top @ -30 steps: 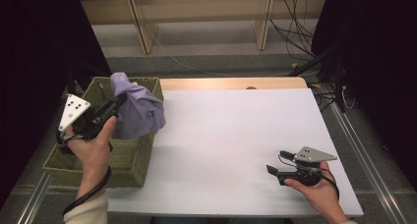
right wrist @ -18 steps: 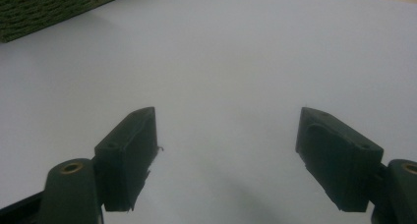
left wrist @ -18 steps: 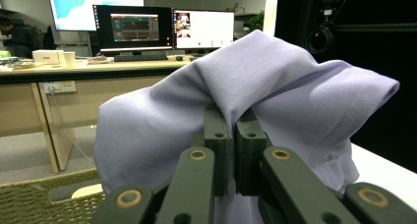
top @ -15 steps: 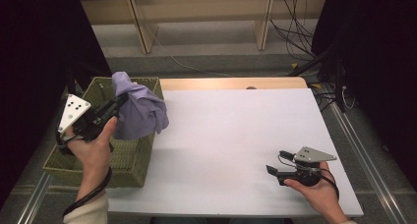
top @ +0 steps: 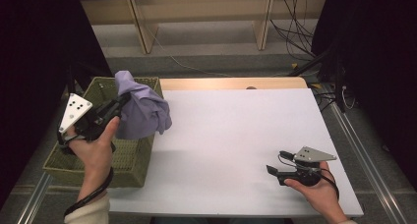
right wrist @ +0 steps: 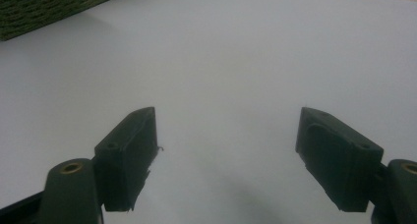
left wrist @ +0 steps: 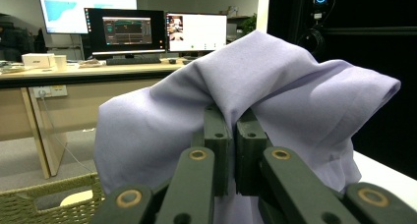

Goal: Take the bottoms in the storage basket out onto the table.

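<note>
White tabletop point(top: 236, 135) stretches ahead of me, with a strip of bare wood along its far edge and a shelf and loose cables on the floor beyond. At the table's left edge sits a green woven basket point(top: 125, 157), and my left gripper point(top: 119, 103) holds a lilac cloth point(top: 145, 113) up over the basket's right rim. My left gripper view shows the two pads pressed together with a fold of the cloth point(left wrist: 275, 91) pinched between them; the rest drapes over the jaws on both sides and hangs down, clear of the table. Behind it I see a desk with monitors point(left wrist: 130, 30).

Against a second ago, the cloth is in nearly the same place: bunched, hanging from the same pinch, its lower edge over the basket rim and the table's left margin. My left hand point(top: 96, 148) has barely shifted, and the pinch is as tight as it was.

My right gripper point(top: 272, 169) rests low over the near right part of the table, well apart from the cloth, exactly where it was. In my right gripper view its pads stand wide apart with only bare white surface between them, and a corner of the basket point(right wrist: 44, 8) shows at top left.
</note>
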Tool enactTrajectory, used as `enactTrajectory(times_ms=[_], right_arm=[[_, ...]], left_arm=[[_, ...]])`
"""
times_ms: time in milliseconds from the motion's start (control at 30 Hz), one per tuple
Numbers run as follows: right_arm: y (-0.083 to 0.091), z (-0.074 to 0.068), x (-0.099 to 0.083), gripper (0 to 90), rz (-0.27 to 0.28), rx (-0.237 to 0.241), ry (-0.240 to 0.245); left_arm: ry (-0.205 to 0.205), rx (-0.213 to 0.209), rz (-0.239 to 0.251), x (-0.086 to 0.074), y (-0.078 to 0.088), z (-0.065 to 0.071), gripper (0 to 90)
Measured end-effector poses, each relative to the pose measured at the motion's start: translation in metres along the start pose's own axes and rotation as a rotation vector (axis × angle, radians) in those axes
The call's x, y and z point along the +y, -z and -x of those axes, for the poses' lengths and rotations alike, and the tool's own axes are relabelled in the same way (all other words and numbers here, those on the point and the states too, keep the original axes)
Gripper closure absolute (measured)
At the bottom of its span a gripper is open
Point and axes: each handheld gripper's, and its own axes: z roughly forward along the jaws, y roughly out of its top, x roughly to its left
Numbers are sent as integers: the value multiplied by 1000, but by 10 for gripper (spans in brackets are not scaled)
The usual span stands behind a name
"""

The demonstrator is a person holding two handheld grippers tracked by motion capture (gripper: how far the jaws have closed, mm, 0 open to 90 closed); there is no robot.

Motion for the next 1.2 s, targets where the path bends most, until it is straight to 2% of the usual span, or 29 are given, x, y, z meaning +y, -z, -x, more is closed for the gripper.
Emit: enactTrajectory(times_ms=[1200], right_arm=[[2, 0, -1, 246, 4, -7, -1]], left_arm=[[-2, -59, -12, -1, -5, 11, 856]])
